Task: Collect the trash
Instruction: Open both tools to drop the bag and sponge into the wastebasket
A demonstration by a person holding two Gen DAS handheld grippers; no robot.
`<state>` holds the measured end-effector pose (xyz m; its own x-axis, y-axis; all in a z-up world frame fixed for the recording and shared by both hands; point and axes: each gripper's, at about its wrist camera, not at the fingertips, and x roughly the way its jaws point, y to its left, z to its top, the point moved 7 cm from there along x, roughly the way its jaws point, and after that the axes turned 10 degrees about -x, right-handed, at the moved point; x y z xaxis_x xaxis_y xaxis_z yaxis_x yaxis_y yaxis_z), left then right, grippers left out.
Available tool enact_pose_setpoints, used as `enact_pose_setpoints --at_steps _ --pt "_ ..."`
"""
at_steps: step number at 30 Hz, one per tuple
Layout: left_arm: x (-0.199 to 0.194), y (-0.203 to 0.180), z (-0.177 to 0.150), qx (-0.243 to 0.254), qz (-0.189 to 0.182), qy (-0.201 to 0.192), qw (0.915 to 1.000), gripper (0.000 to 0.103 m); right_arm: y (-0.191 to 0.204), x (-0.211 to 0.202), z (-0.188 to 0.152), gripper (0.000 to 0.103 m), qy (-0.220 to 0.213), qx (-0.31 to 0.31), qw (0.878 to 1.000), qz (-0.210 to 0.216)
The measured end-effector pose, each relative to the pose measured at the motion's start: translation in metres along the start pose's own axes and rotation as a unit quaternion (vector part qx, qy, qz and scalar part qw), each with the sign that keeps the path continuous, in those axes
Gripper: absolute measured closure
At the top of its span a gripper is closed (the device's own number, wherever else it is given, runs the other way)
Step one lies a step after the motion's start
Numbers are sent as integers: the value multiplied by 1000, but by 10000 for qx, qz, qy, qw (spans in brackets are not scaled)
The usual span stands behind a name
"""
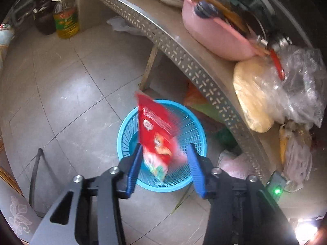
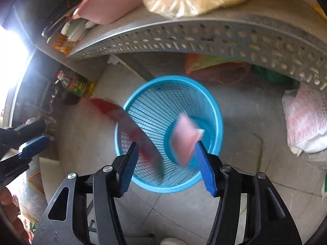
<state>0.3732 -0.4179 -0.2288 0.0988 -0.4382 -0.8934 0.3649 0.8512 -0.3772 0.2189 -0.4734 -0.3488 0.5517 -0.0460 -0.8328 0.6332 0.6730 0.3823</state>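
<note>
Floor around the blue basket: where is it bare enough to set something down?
Bare tiles run left of the blue basket toward the oil bottle, and in front of it. Under the metal shelf, bags crowd behind the basket; a white sack sits on its right.

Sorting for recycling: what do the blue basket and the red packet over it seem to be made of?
Blue basket: looks like moulded plastic, slightly glossy, with thin ribs forming an open lattice wall and a solid rim. Red packet: seems a thin, flexible printed film, shiny; motion blur leaves plastic or foil laminate open.
</note>
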Motion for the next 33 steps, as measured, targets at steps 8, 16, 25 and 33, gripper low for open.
enact_pose_setpoints --at_steps 8,16,25,33 --pt "-50 4 -8 68 -254 -230 9994 49 -2 -55 -11 47 -344 -178 9992 -124" --pt "-169 8 -48 413 -826 -972 9910 44 33 -148 -29 34 -909 -954 9906 -366" --pt "-287 51 -137 802 -779 -1801 9773 36 80 -232 -58 9 -1442 -1825 9708 -587" --pt "-333 114 -223 548 -707 -2213 9711 20 131 -271 -85 8 -1472 -2185 9643 -279"
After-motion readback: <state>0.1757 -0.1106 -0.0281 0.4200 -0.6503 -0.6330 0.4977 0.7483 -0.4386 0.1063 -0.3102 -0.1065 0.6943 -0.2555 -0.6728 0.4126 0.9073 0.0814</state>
